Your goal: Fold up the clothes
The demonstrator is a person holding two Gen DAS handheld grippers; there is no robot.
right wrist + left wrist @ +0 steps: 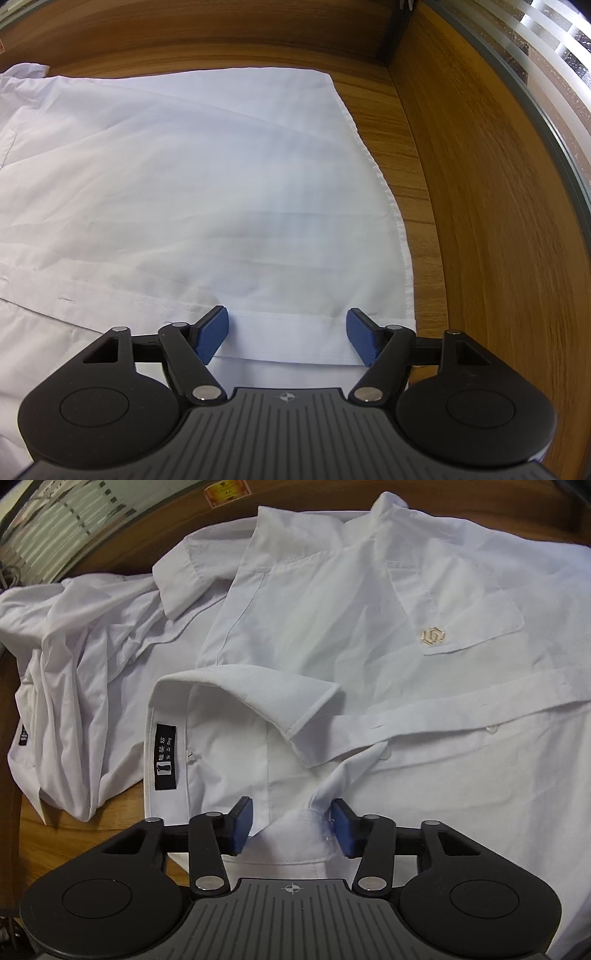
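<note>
White shirt (184, 184) hem near table (461, 184) edge; right gripper (288, 332) open, perhaps touching

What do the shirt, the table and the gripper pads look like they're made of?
Shirt: thin woven cloth, probably cotton or a blend; matte, soft creases, stitched hems. Table: wood grain with a slight sheen, possibly laminate or veneer. Left gripper pads: blue, finely textured, likely rubber or a grippy plastic.

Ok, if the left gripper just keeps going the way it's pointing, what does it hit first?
Most likely the white shirt itself: the left gripper stands open over the collar end, with a bunched bit of fabric rising between its fingers. Depth is hard to judge, so it may already be brushing it.
</note>
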